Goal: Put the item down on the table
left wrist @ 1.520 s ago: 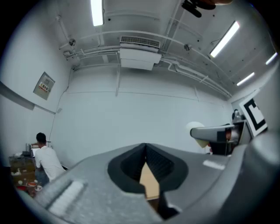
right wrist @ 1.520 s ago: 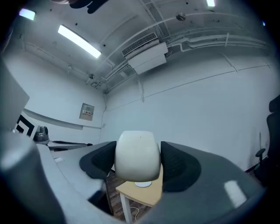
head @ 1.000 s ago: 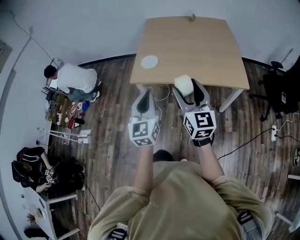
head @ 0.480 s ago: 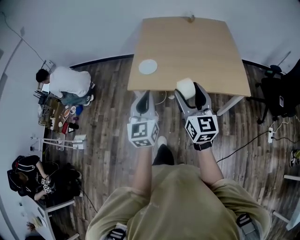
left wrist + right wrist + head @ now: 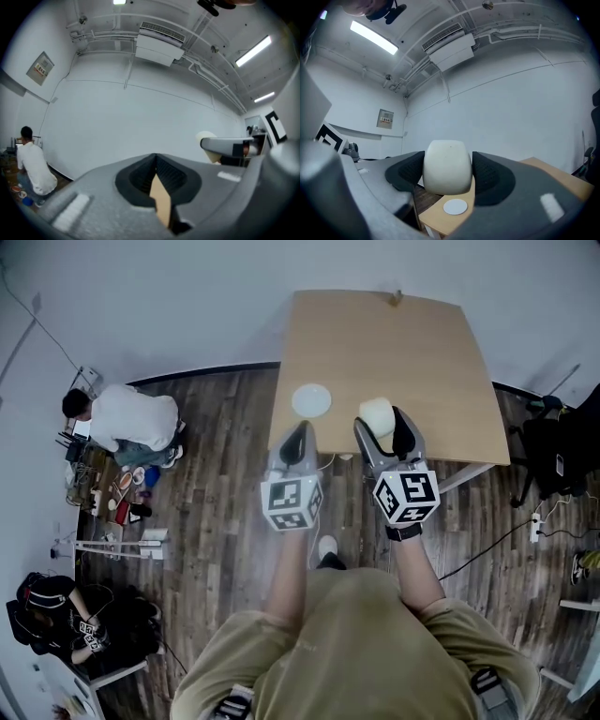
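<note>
- The jaws of the right gripper (image 5: 382,424) press on both sides of a cream-white rounded item (image 5: 446,166) and hold it.
- The jaws of the left gripper (image 5: 157,161) are closed together, with nothing between them.
- The item is in the air above the near edge of the wooden tabletop (image 5: 394,343).
- 1 white disc (image 5: 311,400) lies on the tabletop, near the item, at its left.

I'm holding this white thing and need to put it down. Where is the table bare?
Most of the table is bare: the middle and right side, from the white disc near the front left corner back to the small object at the far edge. The only crowded spot is by the disc, just left of the white item in the right hand-held gripper.
</note>
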`<action>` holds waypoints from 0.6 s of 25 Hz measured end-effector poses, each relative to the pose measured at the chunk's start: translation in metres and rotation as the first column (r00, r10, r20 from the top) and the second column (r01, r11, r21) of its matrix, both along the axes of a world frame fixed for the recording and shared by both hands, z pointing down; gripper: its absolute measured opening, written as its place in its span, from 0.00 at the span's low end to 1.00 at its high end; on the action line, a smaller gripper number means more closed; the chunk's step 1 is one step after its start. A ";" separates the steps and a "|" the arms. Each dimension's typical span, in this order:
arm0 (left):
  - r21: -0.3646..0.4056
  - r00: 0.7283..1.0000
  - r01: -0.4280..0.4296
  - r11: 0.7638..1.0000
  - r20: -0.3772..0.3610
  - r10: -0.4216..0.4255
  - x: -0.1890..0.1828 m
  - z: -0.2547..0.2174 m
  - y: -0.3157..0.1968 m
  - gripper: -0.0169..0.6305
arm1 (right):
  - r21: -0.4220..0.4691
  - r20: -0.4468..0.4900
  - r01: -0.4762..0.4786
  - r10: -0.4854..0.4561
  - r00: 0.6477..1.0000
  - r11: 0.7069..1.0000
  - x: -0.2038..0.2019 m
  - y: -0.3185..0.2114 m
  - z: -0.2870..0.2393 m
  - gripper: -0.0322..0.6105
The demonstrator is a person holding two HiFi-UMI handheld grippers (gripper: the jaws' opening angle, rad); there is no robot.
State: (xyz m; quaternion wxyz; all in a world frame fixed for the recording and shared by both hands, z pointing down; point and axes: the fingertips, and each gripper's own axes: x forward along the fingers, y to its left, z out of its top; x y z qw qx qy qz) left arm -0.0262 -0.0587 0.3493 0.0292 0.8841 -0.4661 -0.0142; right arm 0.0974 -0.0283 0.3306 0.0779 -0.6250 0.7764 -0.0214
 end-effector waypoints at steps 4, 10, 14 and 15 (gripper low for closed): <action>0.015 0.998 -0.008 1.000 -0.063 0.009 -0.027 -0.006 -0.036 0.03 | 0.010 -0.041 -0.003 0.003 0.999 1.000 -0.031 -0.036 -0.004 0.55; -0.002 0.994 -0.015 1.000 -0.105 0.015 -0.050 0.005 -0.072 0.03 | 0.005 -0.071 -0.010 0.010 0.997 1.000 -0.057 -0.075 0.005 0.55; -0.026 0.992 -0.026 0.999 -0.121 0.022 -0.053 0.021 -0.093 0.03 | -0.035 -0.071 0.009 -0.011 0.997 0.999 -0.063 -0.103 0.024 0.55; -0.028 0.993 -0.026 0.999 -0.119 0.023 -0.052 0.026 -0.100 0.03 | -0.043 -0.071 0.014 -0.017 0.997 0.999 -0.063 -0.111 0.030 0.55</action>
